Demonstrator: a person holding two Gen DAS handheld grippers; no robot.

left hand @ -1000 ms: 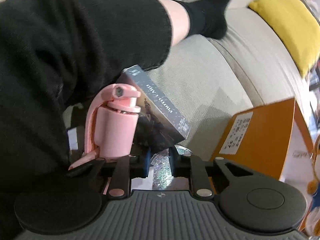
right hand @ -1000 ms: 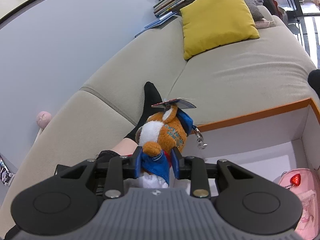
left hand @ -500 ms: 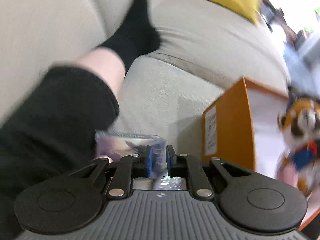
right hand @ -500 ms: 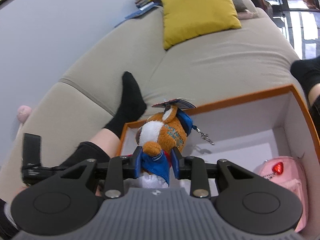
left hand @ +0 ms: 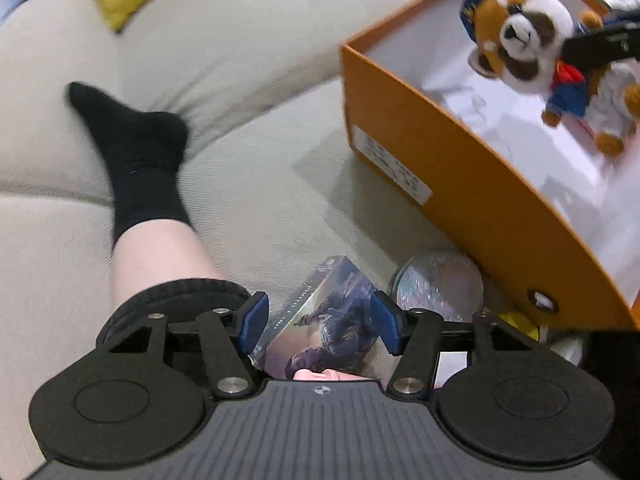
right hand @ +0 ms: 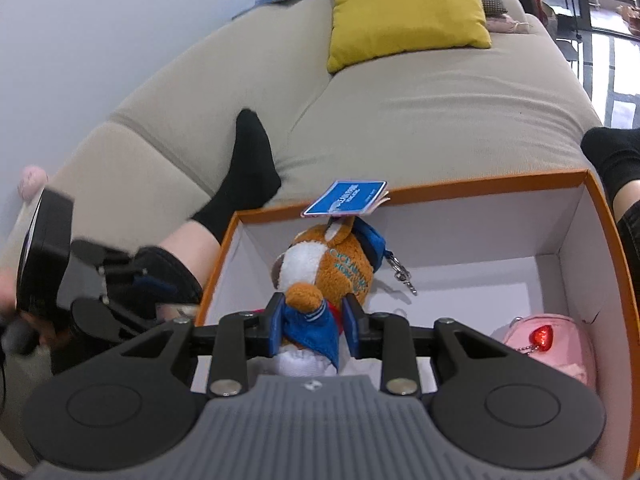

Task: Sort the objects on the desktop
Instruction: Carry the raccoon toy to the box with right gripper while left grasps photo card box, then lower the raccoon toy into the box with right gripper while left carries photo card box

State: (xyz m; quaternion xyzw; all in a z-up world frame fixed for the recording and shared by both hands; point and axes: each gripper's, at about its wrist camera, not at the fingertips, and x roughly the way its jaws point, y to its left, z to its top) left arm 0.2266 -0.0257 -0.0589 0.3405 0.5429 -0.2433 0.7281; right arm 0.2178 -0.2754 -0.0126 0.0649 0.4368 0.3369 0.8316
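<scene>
- The left gripper [left hand: 318, 326] points down at a card box [left hand: 328, 332] on the sofa [left hand: 260, 184], left of the orange box [left hand: 472, 200]. Its jaws are opening, with the card box between the blue pads but apparently not pressed. If they close off-centre they could clip a corner and skid the card box along the cushion.
- A pink object [left hand: 320, 375] shows just under the gripper body; too little is visible to say what it is, and it could be knocked if the gripper drops straight down.
- A shiny disc [left hand: 438, 284] lies just right of the card box, against the orange wall. A wide grab could catch both, or push the disc under the box edge.
- The person's leg [left hand: 160, 256] is near on the left; a sideways swing might brush it.
- The right gripper [right hand: 314, 326] is clamped on the plush [right hand: 328, 264], held above the orange box's left part. Let go too high, it could tumble or land on the pink pouch [right hand: 560, 344] at near right.
- The plush's tag [right hand: 346, 198] and clip [right hand: 402, 276] dangle and might snag the rim.
</scene>
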